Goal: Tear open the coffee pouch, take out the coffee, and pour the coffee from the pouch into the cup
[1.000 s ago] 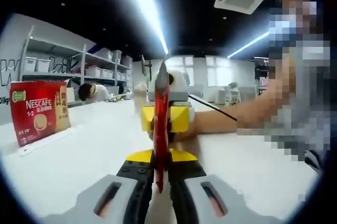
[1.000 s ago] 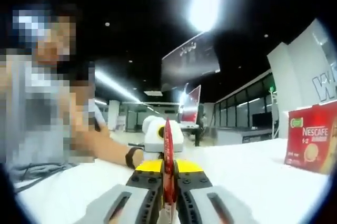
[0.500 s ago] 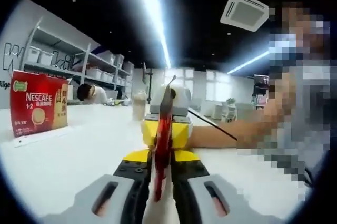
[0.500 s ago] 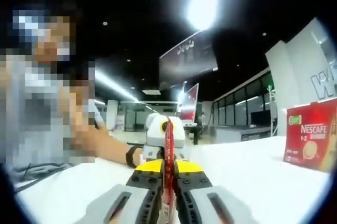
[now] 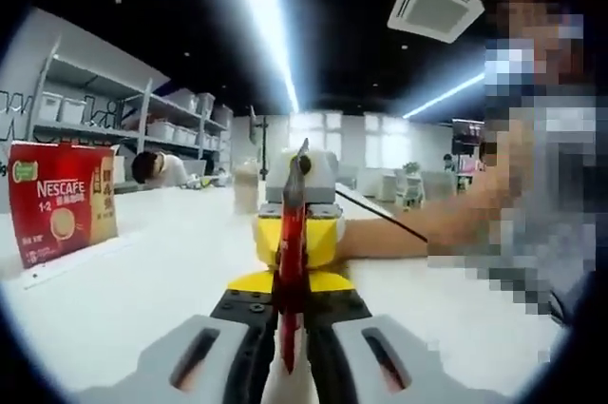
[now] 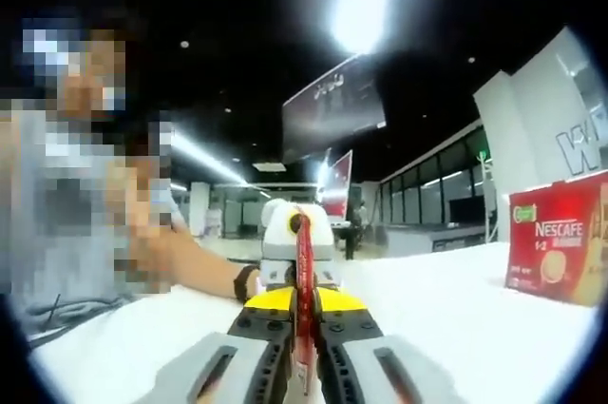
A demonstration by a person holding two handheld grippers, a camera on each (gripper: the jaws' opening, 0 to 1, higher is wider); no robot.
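- Left gripper (image 5: 288, 352) is clamped on the red coffee pouch (image 5: 289, 252), seen edge-on above the white worktop (image 5: 142, 280).
- Right gripper (image 6: 302, 366) pinches the same pouch from the opposite end.
- A red Nescafe box (image 5: 59, 202) stands well apart on the worktop.

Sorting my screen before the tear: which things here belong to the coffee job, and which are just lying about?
In the job:
coffee pouch, pinched edge-on by both sets of jaws
left gripper
right gripper
cup, far down the table

Lying about:
Nescafe box
shelving with bins
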